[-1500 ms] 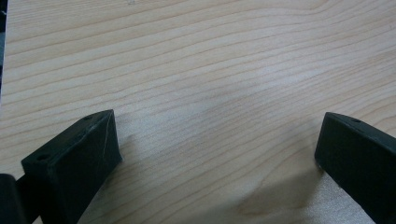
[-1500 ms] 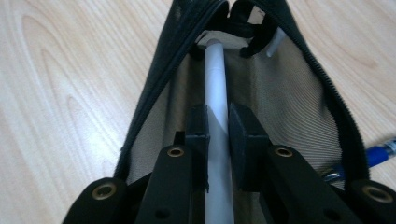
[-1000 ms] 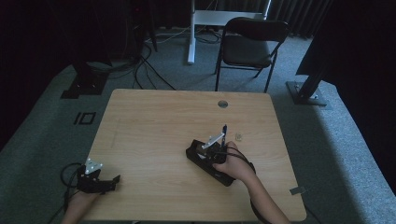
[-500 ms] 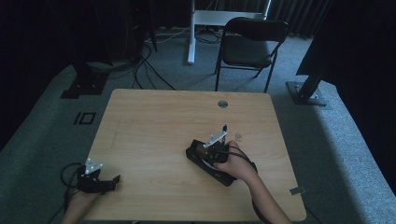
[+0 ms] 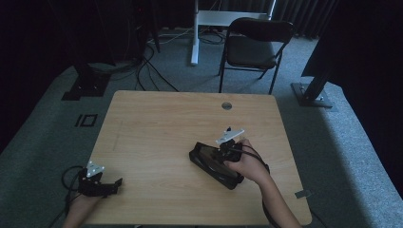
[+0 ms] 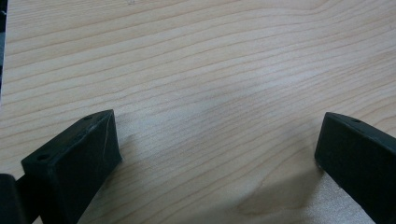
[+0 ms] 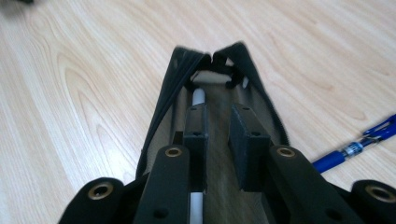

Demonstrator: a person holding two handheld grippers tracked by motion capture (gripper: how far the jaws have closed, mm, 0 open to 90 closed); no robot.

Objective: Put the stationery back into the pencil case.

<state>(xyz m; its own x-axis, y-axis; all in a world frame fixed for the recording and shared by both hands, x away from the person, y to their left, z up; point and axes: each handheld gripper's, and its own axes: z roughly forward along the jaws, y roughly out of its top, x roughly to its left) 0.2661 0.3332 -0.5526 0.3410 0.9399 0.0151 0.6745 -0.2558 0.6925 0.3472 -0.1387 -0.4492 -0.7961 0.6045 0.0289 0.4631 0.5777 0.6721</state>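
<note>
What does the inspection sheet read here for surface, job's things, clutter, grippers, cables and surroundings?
Surface: light wooden table, round grommet near its far edge.
Job's things: open black fabric pencil case; slim white cylinder inside it, perhaps a pen; blue ballpoint pen on the table beside the case.
Clutter: nothing seen.
Grippers: right gripper inside the case, jaws close together, nothing between; left gripper open, at the near left corner.
Cables: looped gripper cable; floor cables.
Surroundings: black folding chair, grey carpet.

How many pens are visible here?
2: a blue pen lies on the table beside the black pencil case; a white one sits inside it. Others may be hidden inside.
</note>
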